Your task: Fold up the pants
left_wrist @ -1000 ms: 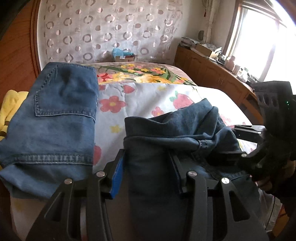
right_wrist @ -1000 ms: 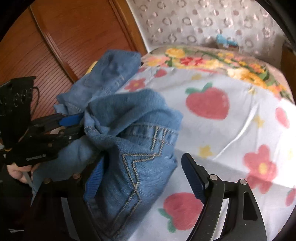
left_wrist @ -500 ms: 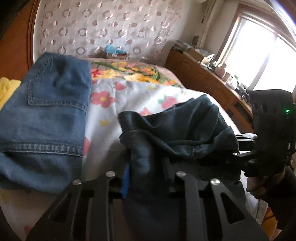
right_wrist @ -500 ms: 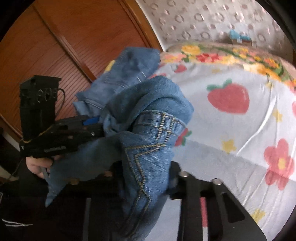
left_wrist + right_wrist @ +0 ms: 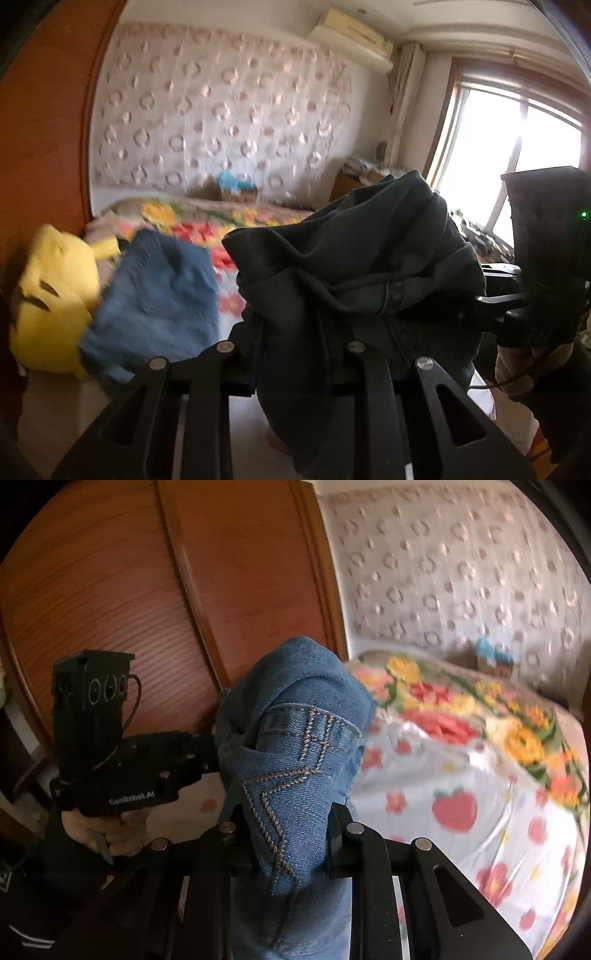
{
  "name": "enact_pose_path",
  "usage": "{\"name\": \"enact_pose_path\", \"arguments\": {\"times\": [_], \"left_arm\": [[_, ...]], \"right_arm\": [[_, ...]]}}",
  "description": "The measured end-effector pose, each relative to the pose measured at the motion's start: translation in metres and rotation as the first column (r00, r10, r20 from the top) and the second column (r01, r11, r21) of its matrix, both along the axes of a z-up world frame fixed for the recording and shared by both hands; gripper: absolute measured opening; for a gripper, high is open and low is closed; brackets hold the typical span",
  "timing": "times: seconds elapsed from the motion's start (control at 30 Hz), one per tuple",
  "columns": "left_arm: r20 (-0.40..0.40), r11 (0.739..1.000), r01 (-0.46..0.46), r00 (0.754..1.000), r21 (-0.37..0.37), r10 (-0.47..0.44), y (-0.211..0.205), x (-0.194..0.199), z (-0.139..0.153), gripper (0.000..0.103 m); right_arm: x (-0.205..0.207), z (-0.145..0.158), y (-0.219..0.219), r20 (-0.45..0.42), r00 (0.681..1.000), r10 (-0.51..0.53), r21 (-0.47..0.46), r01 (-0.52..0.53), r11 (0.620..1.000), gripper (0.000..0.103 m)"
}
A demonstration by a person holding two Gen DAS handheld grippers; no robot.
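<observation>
A pair of blue denim pants (image 5: 295,768) hangs bunched between both grippers, lifted off the bed. It looks dark against the window in the left wrist view (image 5: 351,280). My left gripper (image 5: 295,354) is shut on the fabric at one end of the waist. My right gripper (image 5: 291,845) is shut on the denim at a stitched pocket. Each gripper shows in the other's view, the right one (image 5: 491,299) at the right, the left one (image 5: 199,753) at the left.
A folded lighter blue pair of jeans (image 5: 159,295) lies on the floral bedsheet (image 5: 461,775) beside a yellow cloth (image 5: 55,299). A wooden wardrobe (image 5: 129,590) stands left of the bed. A window (image 5: 517,155) and cluttered cabinet are at the right.
Both grippers closed on the pants and lifted them up off the bed. Both views tilted upward toward the wall.
</observation>
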State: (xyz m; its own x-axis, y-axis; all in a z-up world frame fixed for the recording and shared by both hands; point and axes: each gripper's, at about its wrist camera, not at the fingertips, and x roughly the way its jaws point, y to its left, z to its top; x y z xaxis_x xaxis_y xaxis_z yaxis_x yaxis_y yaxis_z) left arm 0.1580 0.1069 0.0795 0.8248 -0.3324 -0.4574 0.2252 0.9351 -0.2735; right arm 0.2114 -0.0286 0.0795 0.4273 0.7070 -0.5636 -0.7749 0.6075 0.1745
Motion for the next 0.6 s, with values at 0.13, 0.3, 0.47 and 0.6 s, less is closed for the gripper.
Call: {"name": "enact_pose_path", "arguments": {"times": [0.13,0.3,0.47,0.6], "left_arm": [[0.058,0.998,-0.064,0.996,0.018,0.063,0.03,-0.004,0.026,0.021],[0.129,0.982,-0.18,0.977,0.054,0.172,0.081,-0.001,0.054,0.021],[0.172,0.955,-0.284,0.949,0.089,0.266,0.134,0.021,0.076,0.021],[0.137,0.936,-0.3,0.951,0.183,0.278,0.154,0.07,0.064,0.027]], "right_arm": [[0.009,0.03,0.033,0.048,0.998,0.036,0.015,-0.037,0.999,0.021],[0.034,0.056,0.083,0.048,0.992,0.116,0.103,-0.121,0.987,0.021],[0.081,0.068,0.13,-0.01,0.979,0.202,0.257,-0.193,0.947,0.021],[0.147,0.035,0.154,-0.114,0.98,0.161,0.357,-0.111,0.928,0.022]]}}
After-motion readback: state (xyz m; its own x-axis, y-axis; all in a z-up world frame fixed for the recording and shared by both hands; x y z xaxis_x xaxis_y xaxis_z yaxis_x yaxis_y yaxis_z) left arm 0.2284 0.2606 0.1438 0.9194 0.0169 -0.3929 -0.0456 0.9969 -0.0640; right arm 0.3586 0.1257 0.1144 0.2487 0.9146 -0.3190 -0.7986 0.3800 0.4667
